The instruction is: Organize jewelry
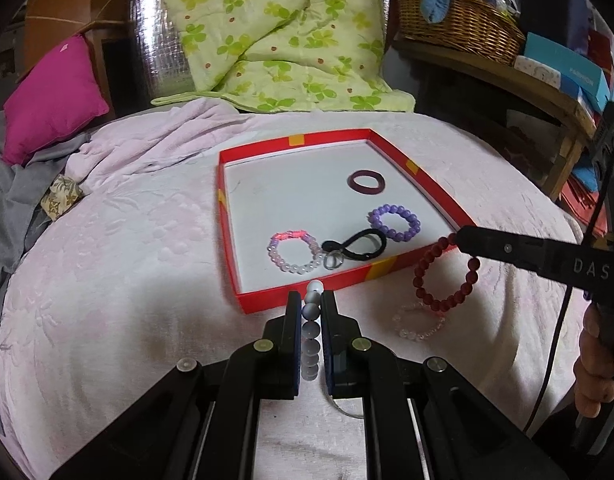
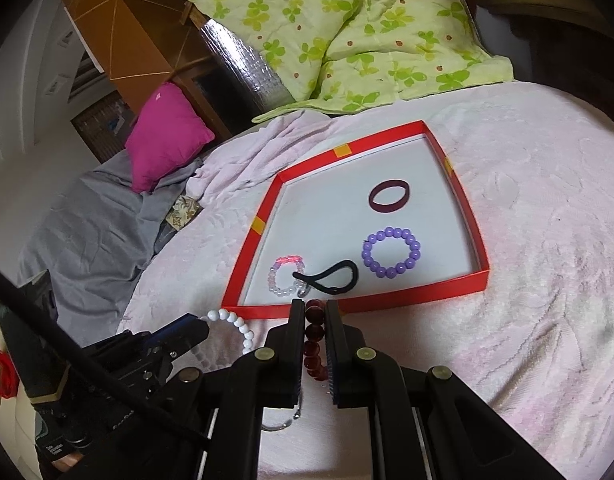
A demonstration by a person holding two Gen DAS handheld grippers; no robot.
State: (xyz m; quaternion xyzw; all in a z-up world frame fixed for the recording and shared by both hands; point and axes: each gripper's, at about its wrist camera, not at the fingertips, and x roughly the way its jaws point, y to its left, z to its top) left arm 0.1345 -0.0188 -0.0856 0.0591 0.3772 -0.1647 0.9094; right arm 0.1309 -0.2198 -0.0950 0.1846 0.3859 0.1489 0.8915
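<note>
A shallow red tray (image 1: 307, 139) (image 2: 471, 280) lies on the pink bedspread. In it are a dark maroon ring (image 1: 366, 182) (image 2: 388, 196), a purple bead bracelet (image 1: 394, 223) (image 2: 391, 253), a pink and clear bead bracelet (image 1: 293, 253) (image 2: 285, 278) and a black cord loop (image 1: 355, 245) (image 2: 331, 277). My left gripper (image 1: 310, 304) (image 2: 205, 326) is shut on a white bead bracelet (image 1: 311, 334) (image 2: 233, 320) just before the tray's near wall. My right gripper (image 2: 315, 308) (image 1: 457, 238) is shut on a dark red bead bracelet (image 1: 443, 272) (image 2: 313, 344), which hangs by the tray's near right corner. A clear bead bracelet (image 1: 419, 322) lies on the bedspread below it.
A magenta cushion (image 1: 53, 100) (image 2: 167, 134) and grey cloth (image 1: 7, 208) lie at the left. A green flowered quilt (image 1: 275, 36) (image 2: 347, 32) is behind the tray. A wicker basket (image 1: 459, 20) and boxes stand on a wooden shelf at the right.
</note>
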